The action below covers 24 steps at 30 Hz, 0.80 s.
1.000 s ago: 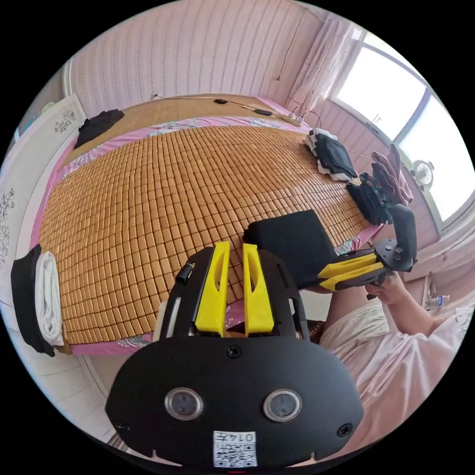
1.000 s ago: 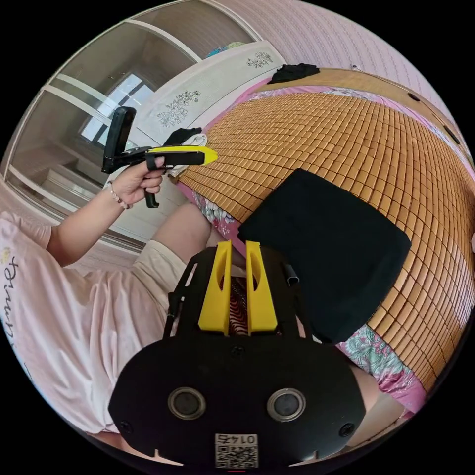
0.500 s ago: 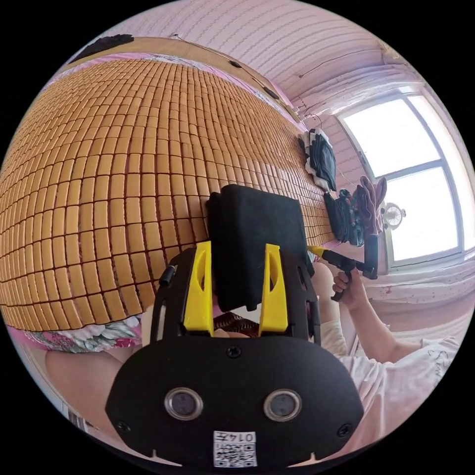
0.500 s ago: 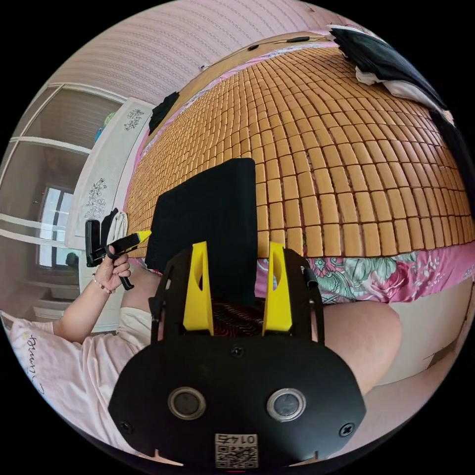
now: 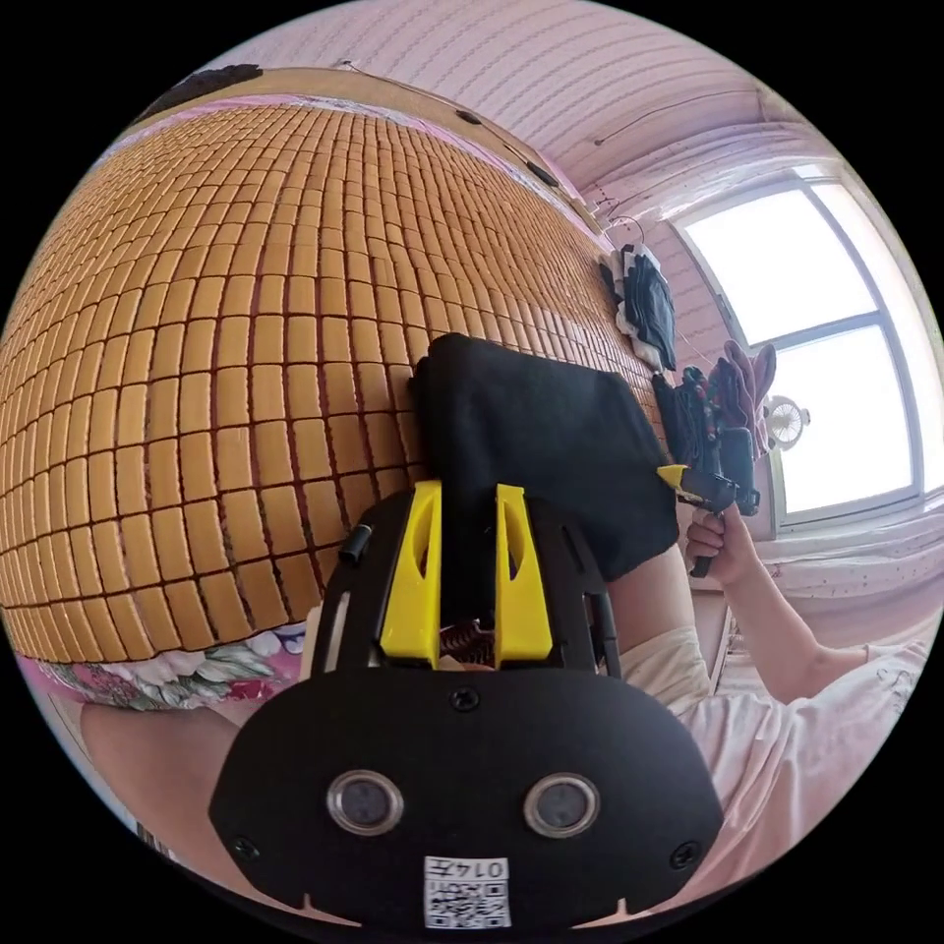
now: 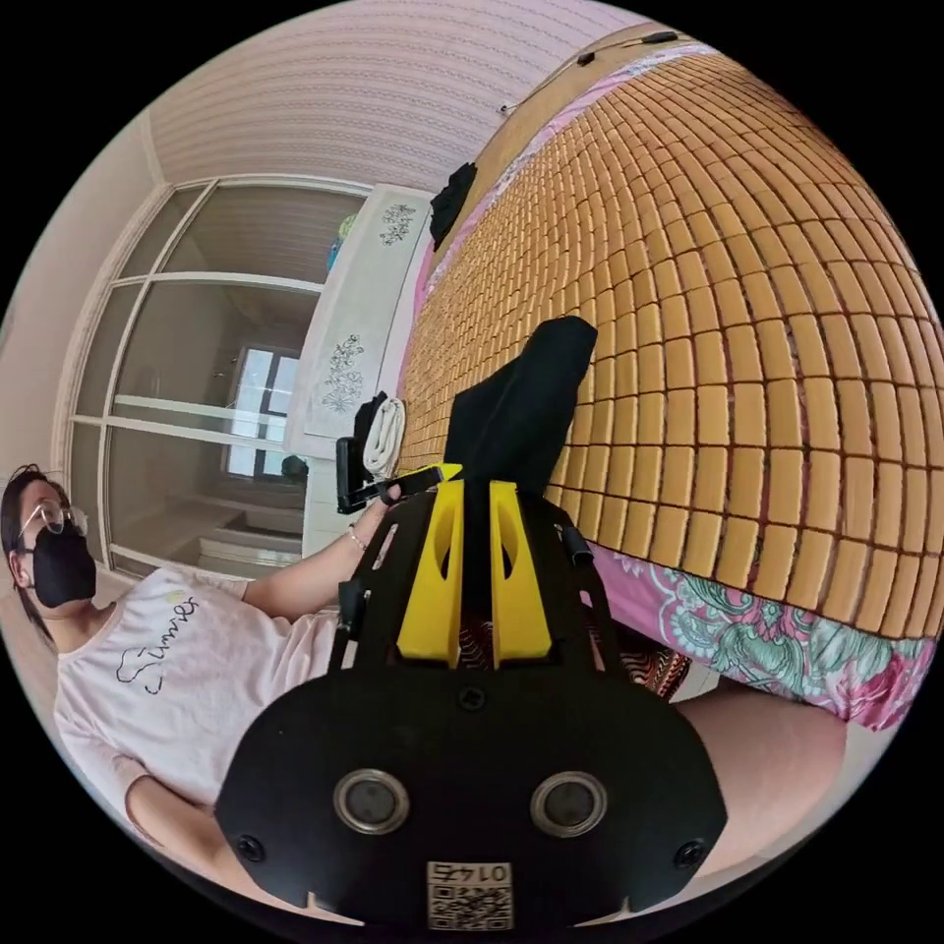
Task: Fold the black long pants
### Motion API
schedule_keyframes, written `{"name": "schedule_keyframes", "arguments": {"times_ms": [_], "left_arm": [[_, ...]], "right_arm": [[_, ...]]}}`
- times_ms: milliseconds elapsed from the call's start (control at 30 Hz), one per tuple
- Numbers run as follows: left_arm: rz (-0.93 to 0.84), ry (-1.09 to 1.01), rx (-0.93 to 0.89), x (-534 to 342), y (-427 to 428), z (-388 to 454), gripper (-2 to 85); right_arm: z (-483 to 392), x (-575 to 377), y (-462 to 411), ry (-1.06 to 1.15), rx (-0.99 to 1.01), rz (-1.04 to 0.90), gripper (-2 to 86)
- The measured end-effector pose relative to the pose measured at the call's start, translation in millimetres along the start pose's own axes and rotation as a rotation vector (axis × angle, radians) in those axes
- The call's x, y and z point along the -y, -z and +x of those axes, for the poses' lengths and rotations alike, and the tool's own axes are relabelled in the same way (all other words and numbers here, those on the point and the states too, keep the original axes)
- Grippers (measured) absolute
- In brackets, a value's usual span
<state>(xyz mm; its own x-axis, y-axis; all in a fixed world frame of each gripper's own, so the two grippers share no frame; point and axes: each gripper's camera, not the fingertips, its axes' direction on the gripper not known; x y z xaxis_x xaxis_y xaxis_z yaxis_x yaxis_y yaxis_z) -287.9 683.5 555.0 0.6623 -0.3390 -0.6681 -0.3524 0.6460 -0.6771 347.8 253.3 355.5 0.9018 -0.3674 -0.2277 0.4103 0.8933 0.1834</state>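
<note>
Pants (image 5: 536, 433), folded black at frame centre, are clenched by both tongs (image 5: 466, 570) (image 6: 472, 565), apparently for lifting off the bed (image 5: 226, 324).

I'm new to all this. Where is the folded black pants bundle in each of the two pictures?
Left gripper view: the folded black pants lie at centre, above the left gripper.
Right gripper view: they rise from the right gripper, just left of centre.
Shared landmark: the bamboo mat beneath them.
</note>
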Motion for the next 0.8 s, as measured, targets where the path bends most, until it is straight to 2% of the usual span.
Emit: {"name": "schedule_keyframes", "arguments": {"times_ms": [100,300,400,533,667,733,800], "left_arm": [[0.069,0.068,-0.034,-31,21,-21,6.9],[0.320,0.216,-0.098,-99,83,-63,5.1],[0.494,0.282,-0.122,-138,122,-82,5.0],[0.866,0.446,-0.139,-215,188,-114,4.9],[1.228,0.546,-0.009,-288,255,-123,4.8],[1.354,0.556,0.085,-311,285,-120,4.8],[1.439,0.553,0.210,-323,316,-115,4.8]], "right_arm": [[-67,35,-32,0.195,-0.017,-0.114,2.9],[-228,99,-149,0.621,0.000,-0.379,1.9],[-309,110,-222,0.836,-0.018,-0.530,1.6],[-410,115,-305,1.095,0.068,-0.674,1.5],[-487,150,-369,1.181,0.249,-0.730,1.4],[-514,180,-394,1.173,0.285,-0.725,1.3],[-537,216,-424,1.151,0.234,-0.689,1.2]]}}
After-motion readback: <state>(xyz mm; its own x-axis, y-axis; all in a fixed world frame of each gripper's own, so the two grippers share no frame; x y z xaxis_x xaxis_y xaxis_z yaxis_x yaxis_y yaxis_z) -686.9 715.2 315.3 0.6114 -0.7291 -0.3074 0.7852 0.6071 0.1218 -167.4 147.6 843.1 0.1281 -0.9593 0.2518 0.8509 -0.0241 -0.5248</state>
